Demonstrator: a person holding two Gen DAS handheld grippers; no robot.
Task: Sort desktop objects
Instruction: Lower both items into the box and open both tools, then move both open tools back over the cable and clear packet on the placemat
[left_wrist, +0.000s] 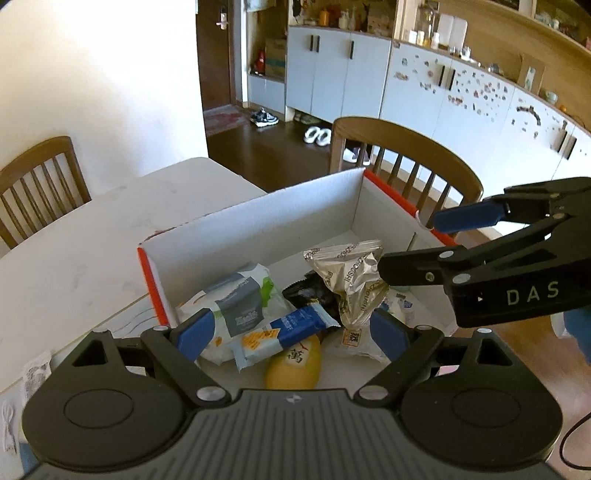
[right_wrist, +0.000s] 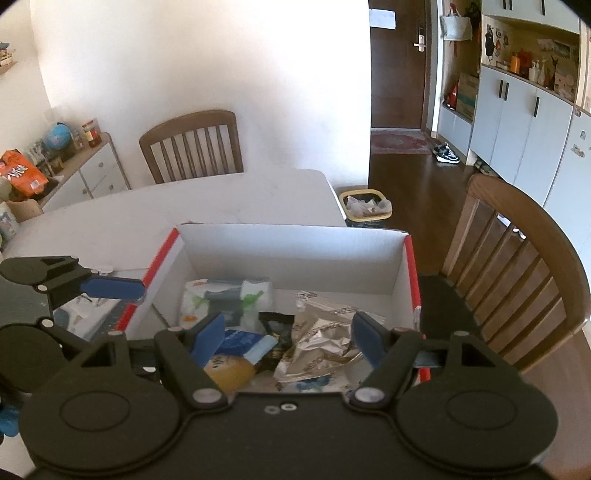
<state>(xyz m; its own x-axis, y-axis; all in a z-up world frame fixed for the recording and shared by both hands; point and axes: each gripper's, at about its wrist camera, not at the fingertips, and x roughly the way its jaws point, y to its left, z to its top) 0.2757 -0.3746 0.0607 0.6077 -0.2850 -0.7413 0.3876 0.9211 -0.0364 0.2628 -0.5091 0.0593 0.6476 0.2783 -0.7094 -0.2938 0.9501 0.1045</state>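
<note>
Both claws are hovering wide open and empty over the white cardboard box with red edges (right_wrist: 291, 254), where the snacks are lying. The crumpled silver foil packet (right_wrist: 321, 339) is sitting just ahead of the right gripper (right_wrist: 288, 338), nearer it than the left gripper (left_wrist: 293, 330), its long axis running away from the claw.

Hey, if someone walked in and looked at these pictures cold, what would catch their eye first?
Probably the open white box with red edges on the pale table, its floor heaped with snacks: a crinkled silver foil packet, a blue wrapped bar and a yellow fruit near the front. Next, the two black grippers with blue pads, the left gripper and right gripper, both open and empty above the pile.
</note>
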